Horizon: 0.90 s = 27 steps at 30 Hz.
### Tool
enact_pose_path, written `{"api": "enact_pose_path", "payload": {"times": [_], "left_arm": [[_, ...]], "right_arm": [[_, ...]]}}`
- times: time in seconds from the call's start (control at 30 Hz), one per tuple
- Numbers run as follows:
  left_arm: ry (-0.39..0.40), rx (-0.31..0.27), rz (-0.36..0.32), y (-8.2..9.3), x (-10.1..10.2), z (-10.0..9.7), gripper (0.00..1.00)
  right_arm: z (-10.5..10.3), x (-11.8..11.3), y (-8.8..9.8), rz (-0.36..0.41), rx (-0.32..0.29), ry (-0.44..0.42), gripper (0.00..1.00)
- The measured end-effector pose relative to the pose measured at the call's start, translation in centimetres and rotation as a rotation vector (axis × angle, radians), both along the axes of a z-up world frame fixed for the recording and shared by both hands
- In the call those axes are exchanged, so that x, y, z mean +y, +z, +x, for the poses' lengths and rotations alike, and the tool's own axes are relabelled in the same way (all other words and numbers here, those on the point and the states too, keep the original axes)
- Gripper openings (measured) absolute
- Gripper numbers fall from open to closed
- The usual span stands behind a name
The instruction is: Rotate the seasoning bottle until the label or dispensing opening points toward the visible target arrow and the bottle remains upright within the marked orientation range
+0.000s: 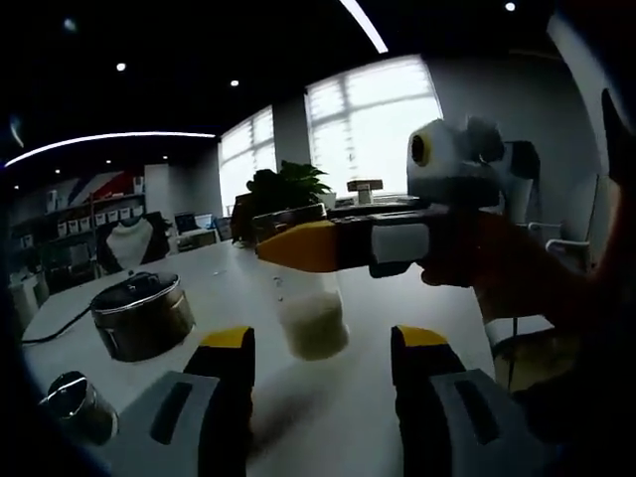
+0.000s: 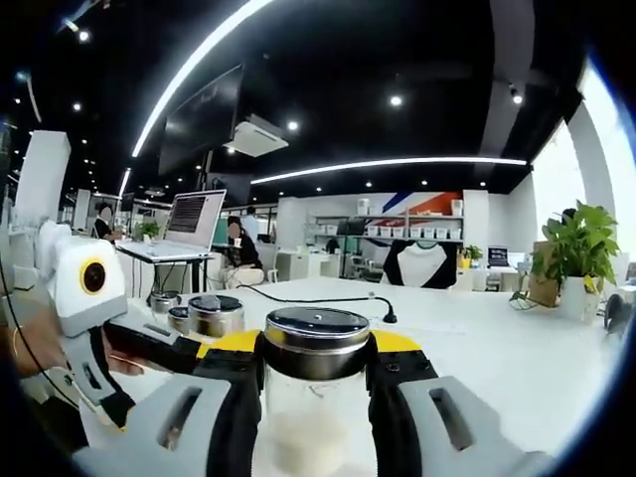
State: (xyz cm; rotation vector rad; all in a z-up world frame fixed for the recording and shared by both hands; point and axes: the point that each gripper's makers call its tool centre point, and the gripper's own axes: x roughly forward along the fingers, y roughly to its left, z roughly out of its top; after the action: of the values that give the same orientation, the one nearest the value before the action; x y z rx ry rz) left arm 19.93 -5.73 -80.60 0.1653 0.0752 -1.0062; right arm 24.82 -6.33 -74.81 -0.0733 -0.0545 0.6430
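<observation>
While your right gripper (image 2: 316, 393) looks along its jaws, the seasoning bottle (image 2: 316, 388) stands upright between them, its metal lid pressed by a yellow-tipped jaw at 9 o'clock and another at 3 o'clock, so those jaws are clamped on it. You see a clear glass jar with a dark-topped, chrome-rimmed lid and pale white grains filling its lower part. No label or dispensing opening is clear enough to tell which way it faces.

From your left gripper view, the same bottle (image 1: 310, 316) sits on the white table (image 1: 298, 417) at 12 o'clock from your left gripper (image 1: 323, 353). Its jaws stand apart, with nothing between them, and the bottle is beyond their tips. The right gripper (image 1: 343, 243) reaches in from 3 o'clock across the bottle's top, hiding the lid, with a hand (image 1: 517, 273) behind it.

Around the bottle, a wider round tin with a dark lid (image 1: 142, 313) stands at 9 o'clock, and a small shiny canister (image 1: 75, 402) lies nearer you at 8 o'clock. In your right gripper view, a lidded tin (image 2: 216, 315) and a smaller one (image 2: 179, 318) sit at 10 o'clock, a black cable (image 2: 318, 298) runs over the table behind, and your left gripper (image 2: 149, 343) comes in from 9 o'clock. A laptop (image 2: 189, 227) stands farther back, and a potted plant (image 2: 576, 253) stands at 2 o'clock.
</observation>
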Motion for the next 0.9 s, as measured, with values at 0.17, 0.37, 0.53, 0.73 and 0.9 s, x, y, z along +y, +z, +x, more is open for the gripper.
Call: {"api": "enact_pose_path", "payload": {"times": [0.17,0.37,0.53,0.73,0.9], "left_arm": [[-0.005,0.008,0.009,-0.2,-0.5,0.1,0.59],[-0.011,0.000,0.008,0.1,-0.9,0.1,0.59],[-0.021,-0.001,0.008,0.0,-1.3,0.5,0.58],[-0.041,-0.013,0.027,-0.1,-2.2,0.8,0.58],[-0.043,-0.020,0.042,-0.2,-2.5,0.9,0.58]], "right_arm": [[-0.5,0.1,0.0,0.011,0.002,0.006,0.38],[-0.9,0.1,0.0,0.016,0.001,0.009,0.38],[-1.4,0.5,-0.3,0.026,0.010,0.028,0.38],[-1.4,0.6,-1.0,0.027,0.026,0.036,0.38],[-1.6,0.7,-1.3,0.025,0.032,0.044,0.38]]}}
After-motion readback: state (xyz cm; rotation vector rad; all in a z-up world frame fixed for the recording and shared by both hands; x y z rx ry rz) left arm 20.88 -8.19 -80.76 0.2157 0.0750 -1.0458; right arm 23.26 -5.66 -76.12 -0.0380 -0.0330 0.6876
